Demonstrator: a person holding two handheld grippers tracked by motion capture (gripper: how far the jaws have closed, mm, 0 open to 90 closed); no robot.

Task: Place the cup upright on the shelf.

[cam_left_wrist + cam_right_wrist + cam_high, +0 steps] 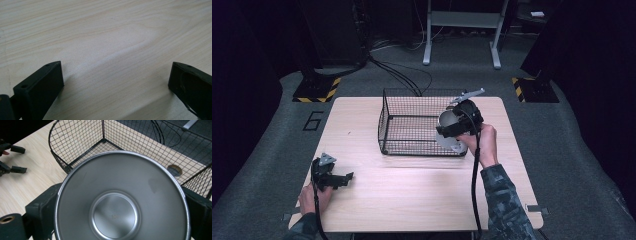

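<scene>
So the right gripper [455,131] has a metal bowl [121,200] pinched between its two jaws, one black jaw pressed against each side of the rim, and it's holding it up at the near right corner of the black wire basket [422,122] that sits toward the far side of the wooden table [412,200]. From the right gripper view you're staring straight into the bowl, shiny inside with a flat round base, and past its rim you can see the basket's mesh walls and floor, which look bare from here. In the high view the bowl [449,125] seems to be right over or just at the basket's near wall, tipped on its side rather than level, hard to say if it's actually cleared the wire yet. The left gripper [343,179] is parked well away on the near left of the table, jaws spread wide with nothing between them, just wood grain underneath. My read is that this is the carry-and-place bit, bowl going into the basket. Next move probably needs the bowl brought fully past the near wall, lowered toward the mesh floor, then the jaws let go, ideally without catching the rim on the wire.
</scene>
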